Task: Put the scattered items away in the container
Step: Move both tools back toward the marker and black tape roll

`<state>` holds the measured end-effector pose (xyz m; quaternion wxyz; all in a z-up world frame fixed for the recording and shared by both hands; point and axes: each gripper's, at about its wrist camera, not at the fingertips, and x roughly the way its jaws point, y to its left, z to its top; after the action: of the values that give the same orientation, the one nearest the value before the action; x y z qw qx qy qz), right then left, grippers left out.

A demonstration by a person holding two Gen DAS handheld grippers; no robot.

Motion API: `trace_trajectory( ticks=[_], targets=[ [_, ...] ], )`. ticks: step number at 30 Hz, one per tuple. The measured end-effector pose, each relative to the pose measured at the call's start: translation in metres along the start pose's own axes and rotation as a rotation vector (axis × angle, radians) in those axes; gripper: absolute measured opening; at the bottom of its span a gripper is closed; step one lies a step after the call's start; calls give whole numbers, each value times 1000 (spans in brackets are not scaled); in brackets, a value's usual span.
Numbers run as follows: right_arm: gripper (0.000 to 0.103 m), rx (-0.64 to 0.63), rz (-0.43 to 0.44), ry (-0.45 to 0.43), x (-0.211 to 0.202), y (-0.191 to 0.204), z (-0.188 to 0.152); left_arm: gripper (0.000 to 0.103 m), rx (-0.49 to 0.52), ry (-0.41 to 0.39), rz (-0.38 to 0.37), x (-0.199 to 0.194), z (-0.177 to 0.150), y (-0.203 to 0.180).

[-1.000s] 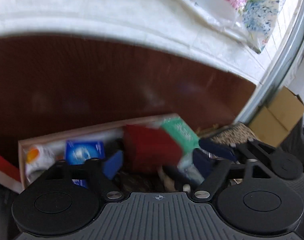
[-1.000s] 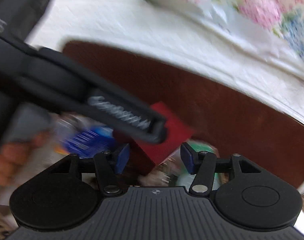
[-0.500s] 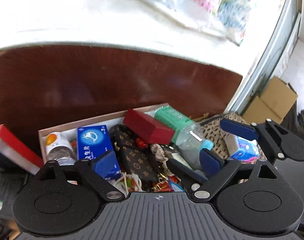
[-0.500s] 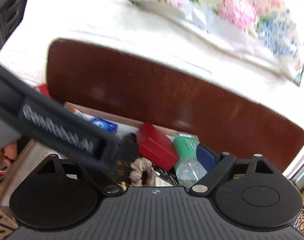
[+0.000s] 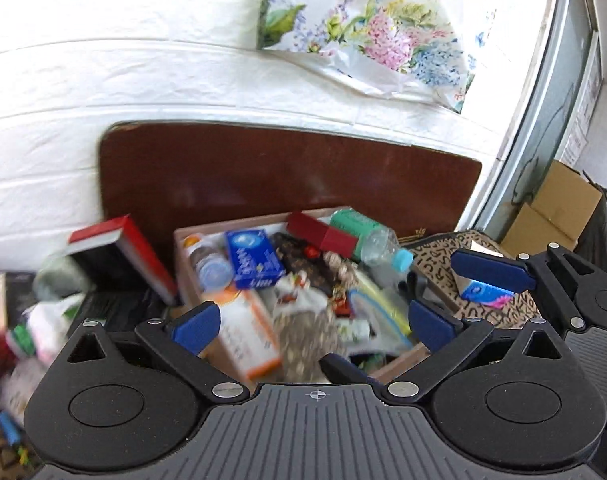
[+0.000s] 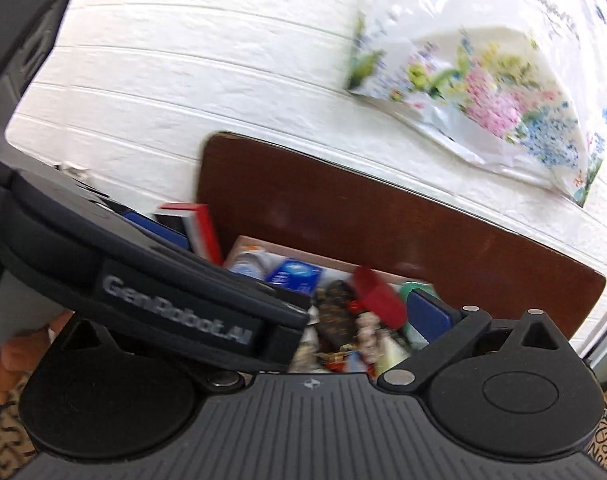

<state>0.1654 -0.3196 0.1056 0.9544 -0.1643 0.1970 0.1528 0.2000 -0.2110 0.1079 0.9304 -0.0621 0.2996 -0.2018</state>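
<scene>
Cardboard, pinkish-brown and shallow, the container [image 5: 399, 360] sits at the foot of a dark wooden board [image 5: 287, 172] and is heaped above its rim: a red box [image 5: 323, 232] rests on a green-labelled bottle [image 5: 363, 236] with a blue cap, beside a blue carton [image 5: 253, 258], a second clear bottle [image 5: 207, 262], an orange-and-white carton [image 5: 243, 332], a dark patterned wallet [image 5: 303, 256] and a tangle of small wrappers. With the pile this high, the red box or the green-labelled bottle looks likely to slide off over the far rim if anything more is dropped on top or the container is nudged. The left gripper [image 5: 319, 320] hangs above the pile with its jaws opening wide and nothing between them; the right gripper [image 6: 295, 312] is likewise opening and empty, partly hidden behind the other tool's body. Outside, a red-edged book [image 5: 119, 256] leans against the container's left wall, and a small blue packet [image 5: 483, 290] lies on leopard-print cloth to the right, so more loose items seem left to collect.
</scene>
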Motion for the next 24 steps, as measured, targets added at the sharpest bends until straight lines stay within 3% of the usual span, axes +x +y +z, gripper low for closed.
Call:
trace_trajectory(
  ticks=[10, 16, 24],
  targets=[
    [103, 29, 105, -8, -47, 62, -10, 103, -42, -21, 64, -72, -53, 21],
    [103, 116, 236, 0, -58, 100, -35, 103, -116, -21, 110, -100, -112, 51],
    [103, 148, 367, 125, -35, 166, -90, 103, -150, -8, 218, -108, -196, 94]
  ],
)
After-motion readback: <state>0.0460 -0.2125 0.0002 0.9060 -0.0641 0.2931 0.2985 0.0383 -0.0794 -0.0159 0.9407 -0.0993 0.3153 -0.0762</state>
